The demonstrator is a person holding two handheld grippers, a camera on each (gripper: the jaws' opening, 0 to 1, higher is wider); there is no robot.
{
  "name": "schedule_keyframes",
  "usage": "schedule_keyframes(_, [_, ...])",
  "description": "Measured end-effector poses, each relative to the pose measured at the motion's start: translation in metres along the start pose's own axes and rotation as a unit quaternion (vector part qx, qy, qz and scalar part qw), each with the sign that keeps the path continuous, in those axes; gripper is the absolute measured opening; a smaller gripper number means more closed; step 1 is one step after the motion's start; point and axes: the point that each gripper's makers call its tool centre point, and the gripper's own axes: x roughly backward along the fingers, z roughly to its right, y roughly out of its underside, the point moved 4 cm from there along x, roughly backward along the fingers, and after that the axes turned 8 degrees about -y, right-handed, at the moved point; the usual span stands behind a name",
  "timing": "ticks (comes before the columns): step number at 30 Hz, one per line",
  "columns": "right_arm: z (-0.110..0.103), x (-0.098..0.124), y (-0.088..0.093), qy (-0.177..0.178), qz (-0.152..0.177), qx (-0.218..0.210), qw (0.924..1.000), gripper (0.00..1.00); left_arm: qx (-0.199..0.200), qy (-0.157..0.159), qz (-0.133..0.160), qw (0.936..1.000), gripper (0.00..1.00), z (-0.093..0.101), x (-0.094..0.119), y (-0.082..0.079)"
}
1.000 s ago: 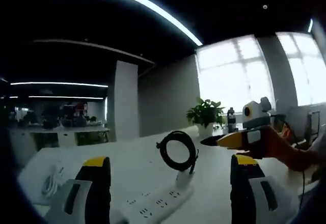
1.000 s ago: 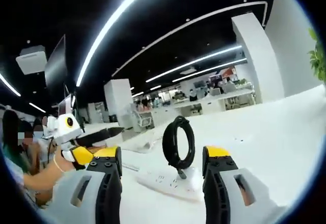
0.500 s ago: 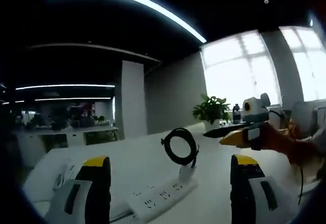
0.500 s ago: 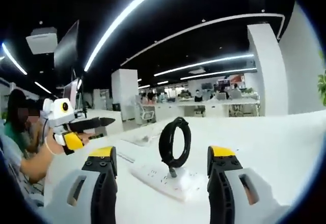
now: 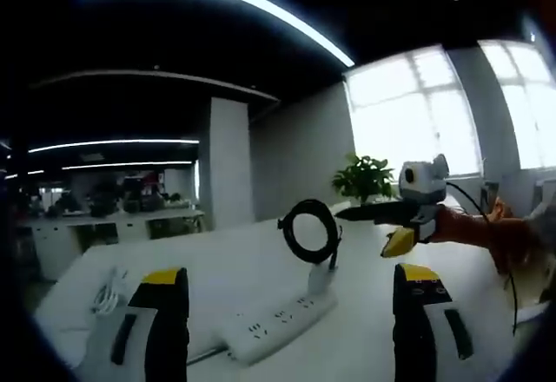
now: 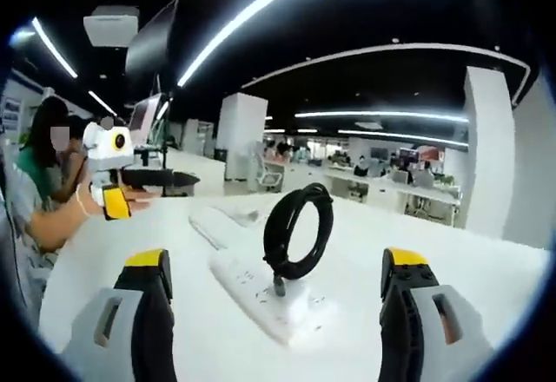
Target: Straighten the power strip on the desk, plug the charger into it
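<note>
One white power strip is lying flat on a white desk in an open-plan office, with ceiling light strips glowing overhead, bright windows and one potted plant standing beyond the desk's far edge. One charger is sitting plugged into the strip, its black cable coil standing upright above it. In both views the strip is lying ahead of the jaws, between their lines, touching neither. The left gripper and right gripper are each spreading wide and gripping nothing. A second white cable is lying near the desk's left end. People are sitting at distant desks.
</note>
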Motion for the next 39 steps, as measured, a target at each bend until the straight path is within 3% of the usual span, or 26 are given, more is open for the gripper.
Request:
schedule_keyframes(5, [0.0,-0.006,0.005,-0.04,-0.036,0.047,0.9974,0.99,0.006,-0.009,0.004,0.9999,0.99,-0.003,0.0,0.003])
schedule_keyframes(12, [0.003,-0.02,0.011,-0.086,-0.064,0.069,0.9919,0.99,0.009,-0.009,0.0,0.9999,0.99,-0.001,0.003,0.006])
schedule_keyframes(14, [0.003,-0.023,0.015,-0.108,-0.091,0.076,0.987,0.98,0.011,-0.01,0.001,0.9999,0.99,-0.001,0.003,0.006])
schedule_keyframes(17, [0.006,-0.026,0.018,-0.128,-0.114,0.092,0.981,0.85,0.016,-0.011,0.008,0.9998,0.99,-0.001,0.004,0.004])
schedule_keyframes(21, [0.01,-0.032,0.022,-0.144,-0.153,0.079,0.9744,0.87,0.018,-0.011,0.007,0.9997,0.99,-0.001,0.005,0.005])
schedule_keyframes(26, [0.016,-0.038,0.029,-0.156,-0.199,0.094,0.9629,0.8,0.028,-0.006,0.012,0.9995,0.99,-0.001,0.006,0.007])
schedule_keyframes(39, [0.016,-0.045,0.041,-0.192,-0.275,0.106,0.936,0.69,0.03,-0.011,0.005,0.9995,0.99,-0.004,0.008,0.013])
